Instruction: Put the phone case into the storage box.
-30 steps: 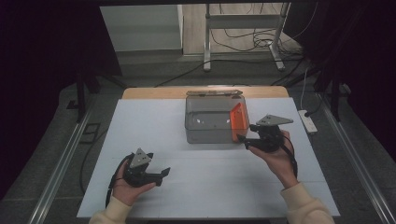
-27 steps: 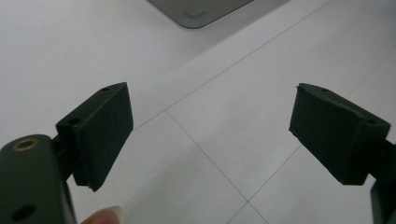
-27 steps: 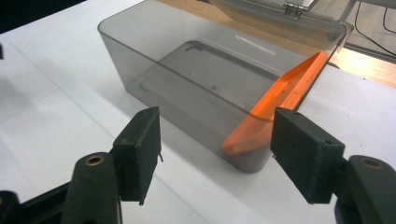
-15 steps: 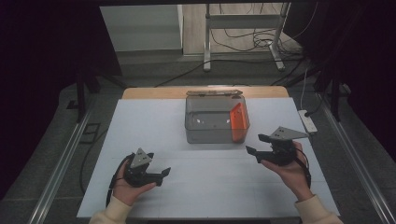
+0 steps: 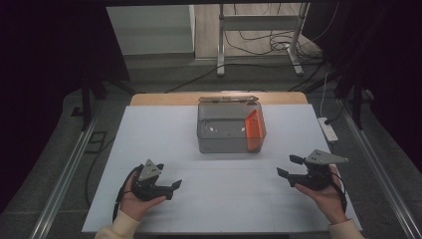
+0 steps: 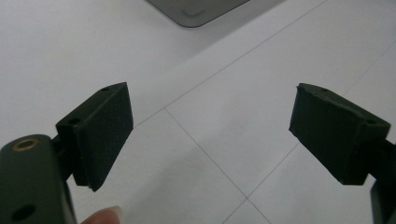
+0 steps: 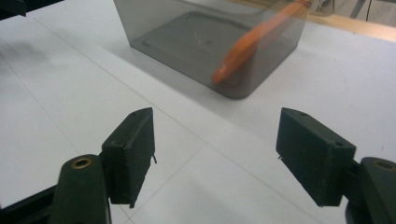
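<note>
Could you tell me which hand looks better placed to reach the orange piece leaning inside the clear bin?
Probably the right. The orange piece leans against the right wall of the clear bin, on the right gripper's side, and its open jaws face it. The left gripper, also open, sits left of the bin.

- The table top (image 5: 164, 144) is plain white, crossed by thin grey seam lines; a strip of light wood (image 5: 164, 98) shows along its far edge.
- The bin (image 5: 219, 130) is smoky grey and see-through.
- The flat piece (image 5: 254, 130) leaning inside the bin is bright orange; the right gripper view shows the same orange through the grey wall.
- The left gripper (image 5: 175, 185) and the right gripper (image 5: 287, 166) are matt black, each topped by a pale grey plate.
- A brass-coloured ring sits in the black body of each gripper.
- The sleeves (image 5: 122, 230) are cream.
- The floor (image 5: 164, 69) is grey, with black cables.
</note>
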Available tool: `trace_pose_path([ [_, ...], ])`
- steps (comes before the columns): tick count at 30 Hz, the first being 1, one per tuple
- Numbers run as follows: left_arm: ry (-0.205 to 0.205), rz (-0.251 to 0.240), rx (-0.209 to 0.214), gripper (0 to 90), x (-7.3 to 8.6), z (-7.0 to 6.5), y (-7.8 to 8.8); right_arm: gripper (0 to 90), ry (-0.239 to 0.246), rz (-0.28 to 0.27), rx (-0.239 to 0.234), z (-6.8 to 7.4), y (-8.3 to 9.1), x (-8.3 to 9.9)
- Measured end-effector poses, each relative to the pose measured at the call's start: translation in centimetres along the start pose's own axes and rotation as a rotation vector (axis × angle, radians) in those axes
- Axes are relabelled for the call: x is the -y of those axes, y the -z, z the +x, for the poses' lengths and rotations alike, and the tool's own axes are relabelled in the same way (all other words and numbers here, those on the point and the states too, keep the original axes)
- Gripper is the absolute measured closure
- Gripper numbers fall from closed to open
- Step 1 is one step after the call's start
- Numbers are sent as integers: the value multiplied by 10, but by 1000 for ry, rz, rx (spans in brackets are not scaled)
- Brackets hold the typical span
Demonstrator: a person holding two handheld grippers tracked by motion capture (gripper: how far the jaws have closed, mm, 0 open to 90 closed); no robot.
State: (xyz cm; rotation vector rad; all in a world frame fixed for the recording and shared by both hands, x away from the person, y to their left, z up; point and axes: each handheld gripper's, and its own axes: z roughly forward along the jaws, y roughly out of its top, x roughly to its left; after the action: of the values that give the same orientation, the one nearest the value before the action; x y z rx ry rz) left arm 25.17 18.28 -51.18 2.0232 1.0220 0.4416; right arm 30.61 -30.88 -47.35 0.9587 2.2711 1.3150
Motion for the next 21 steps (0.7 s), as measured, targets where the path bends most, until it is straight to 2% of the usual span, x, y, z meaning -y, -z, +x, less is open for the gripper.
trace_pose_path([
  [2,2,-1,-1,137,1,1,0,279,-8,-2,-10,-1,-1,6],
  [5,2,-15,-5,139,2,2,1,282,-3,-3,13,0,-2,11],
  [8,-1,-18,-6,139,2,3,1,282,-9,-11,-7,0,-3,11],
  [13,0,-13,-12,139,3,4,-1,283,9,14,-43,2,-8,14],
  [21,-2,-14,-13,139,3,4,-1,285,23,25,-53,3,-12,15],
])
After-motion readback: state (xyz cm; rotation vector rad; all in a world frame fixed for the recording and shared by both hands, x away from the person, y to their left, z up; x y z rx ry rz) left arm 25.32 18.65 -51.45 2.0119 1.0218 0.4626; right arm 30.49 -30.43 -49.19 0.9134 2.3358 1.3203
